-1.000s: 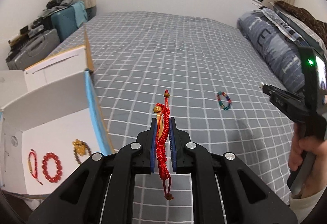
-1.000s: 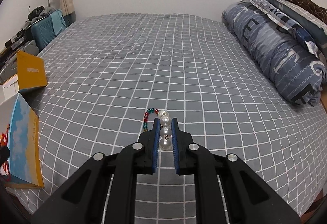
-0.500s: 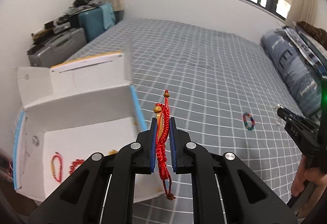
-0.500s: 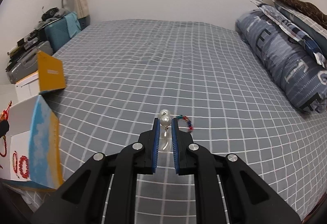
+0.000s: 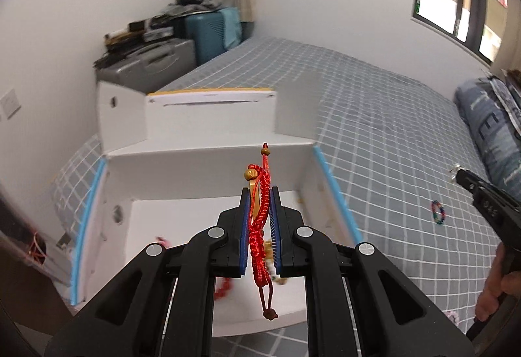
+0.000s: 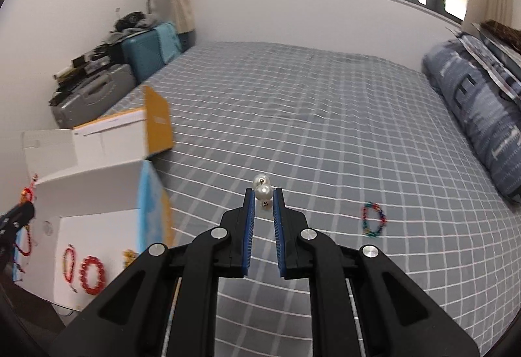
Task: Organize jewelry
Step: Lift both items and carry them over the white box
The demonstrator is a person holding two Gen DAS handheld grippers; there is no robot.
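Left tongs (image 5: 260,191) clamp red cord bracelet (image 5: 259,226) | right tongs (image 6: 263,192) pinch pearls (image 6: 262,189) | box (image 5: 208,161) contents half-hidden

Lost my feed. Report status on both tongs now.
Left tongs shut on red cord bracelet, over the open white box. Right tongs shut on pearl earring, above bed. Colored bead bracelet lies loose. Nothing in the way.

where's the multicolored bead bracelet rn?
The multicolored bead bracelet lies flat on the gray checked bedspread, right of the right gripper, well apart from the white box on the left.
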